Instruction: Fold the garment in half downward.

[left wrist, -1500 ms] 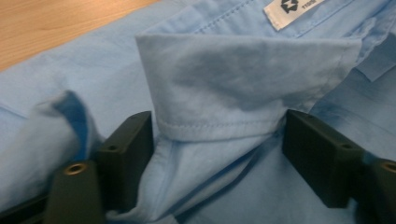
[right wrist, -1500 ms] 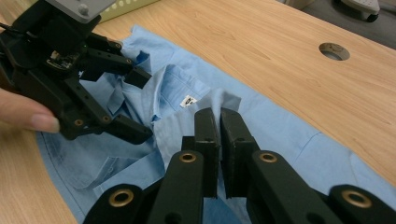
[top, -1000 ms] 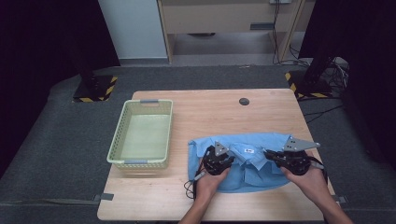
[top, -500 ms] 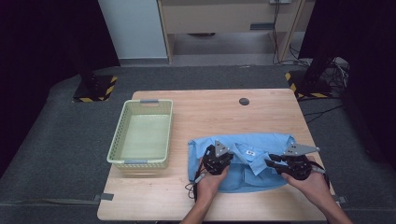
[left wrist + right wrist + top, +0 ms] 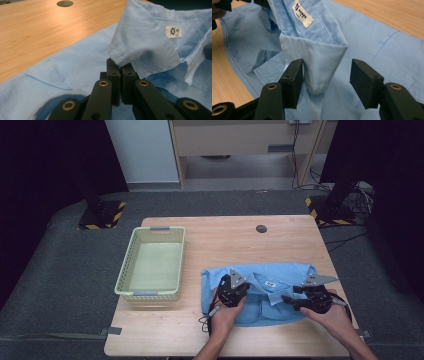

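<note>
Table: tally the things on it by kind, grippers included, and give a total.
Shirt, light blue: 1
Basket, pale green: 1
Grippers, black: 2, the left gripper and the right gripper
Total: 4
</note>
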